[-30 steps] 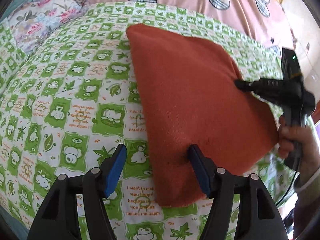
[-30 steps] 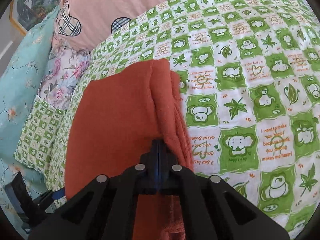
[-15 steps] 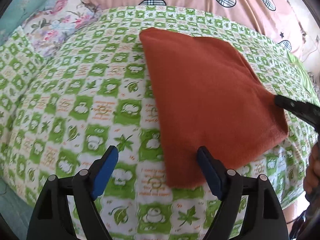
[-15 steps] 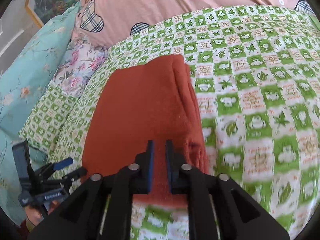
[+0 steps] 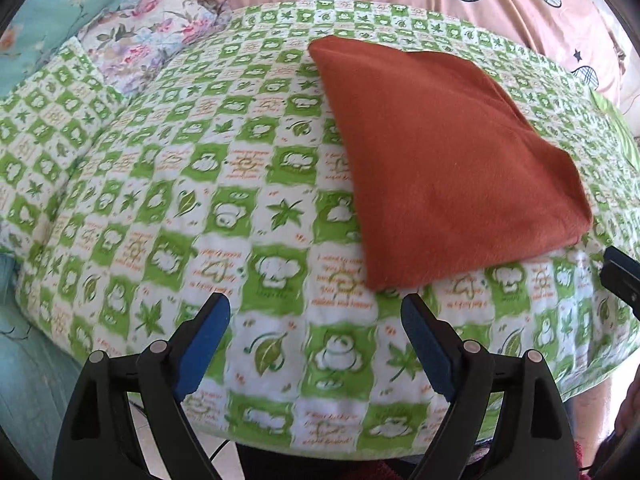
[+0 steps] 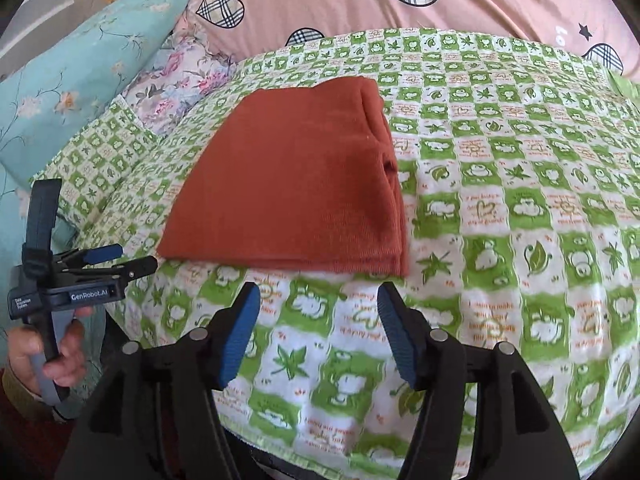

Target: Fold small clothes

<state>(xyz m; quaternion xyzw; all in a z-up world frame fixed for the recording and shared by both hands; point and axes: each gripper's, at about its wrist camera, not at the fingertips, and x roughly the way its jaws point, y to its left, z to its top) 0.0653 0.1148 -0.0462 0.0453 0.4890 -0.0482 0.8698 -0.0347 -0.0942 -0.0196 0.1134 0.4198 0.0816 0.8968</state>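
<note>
A rust-orange garment (image 5: 448, 156) lies folded into a flat rectangle on the green-and-white checked quilt (image 5: 224, 208). It also shows in the right wrist view (image 6: 296, 192), its layered edges at the right side. My left gripper (image 5: 316, 312) is open and empty, just short of the garment's near corner. It also shows at the left of the right wrist view (image 6: 132, 260), held in a hand. My right gripper (image 6: 318, 300) is open and empty, just in front of the garment's near edge; its tip shows at the right edge of the left wrist view (image 5: 622, 276).
A pink duvet with plaid hearts (image 6: 400, 4) lies behind the quilt. A teal floral pillow (image 6: 80, 80) and a floral pillow (image 6: 180, 84) lie at the left. The quilt's front edge (image 6: 320, 452) drops off close below my grippers.
My right gripper has let go of the garment and opened. Both grippers have pulled back toward the quilt's front edge. The garment now lies flat and free.
</note>
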